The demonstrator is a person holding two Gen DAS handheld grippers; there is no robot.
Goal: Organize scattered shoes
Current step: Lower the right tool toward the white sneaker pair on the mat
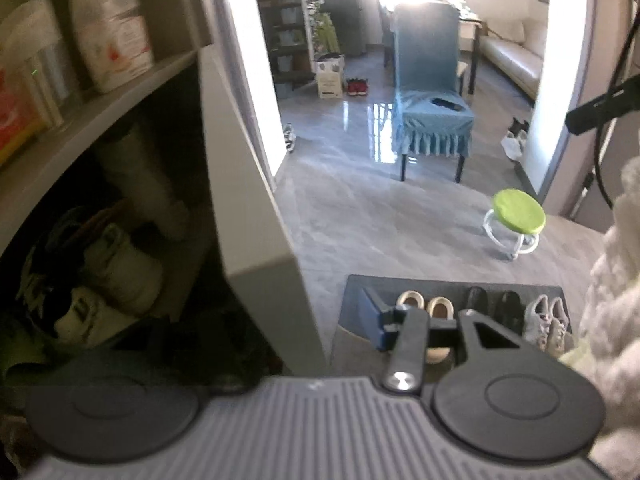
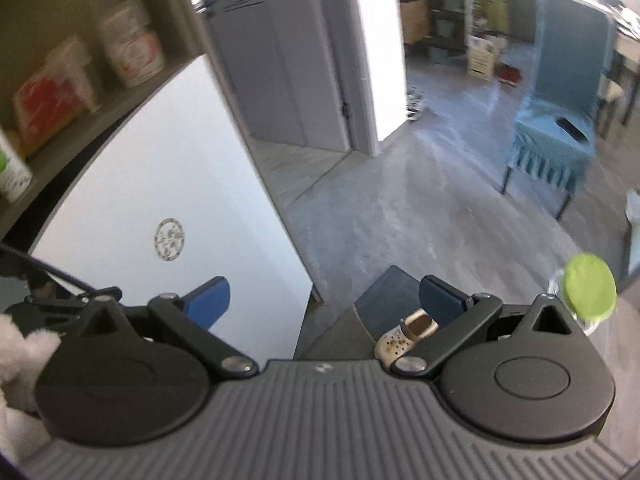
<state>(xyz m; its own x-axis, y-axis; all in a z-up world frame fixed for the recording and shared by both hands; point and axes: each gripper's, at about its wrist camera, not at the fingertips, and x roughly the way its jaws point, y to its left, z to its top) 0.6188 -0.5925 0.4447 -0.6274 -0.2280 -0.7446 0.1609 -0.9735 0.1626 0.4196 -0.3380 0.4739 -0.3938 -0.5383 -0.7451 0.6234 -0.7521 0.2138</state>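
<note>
Grey tiled hallway, dark mat [image 1: 552,292] holding paired shoes: beige pair [image 1: 426,306], black pair [image 1: 494,304], grey sneakers [image 1: 548,318]. My right gripper [image 2: 324,300] is spread wide, empty, above a beige clog [image 2: 408,334]. My left gripper [image 1: 384,320]: only one finger visible beside the cabinet door [image 1: 256,208], so I can't tell its state.

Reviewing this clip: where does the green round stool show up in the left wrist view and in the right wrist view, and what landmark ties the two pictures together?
Left wrist view: the green stool stands on the grey floor right of centre, beyond the dark mat.
Right wrist view: the stool sits at the far right edge, just above the right arm of the tongs.
Shared landmark: the blue-covered chair.
</note>
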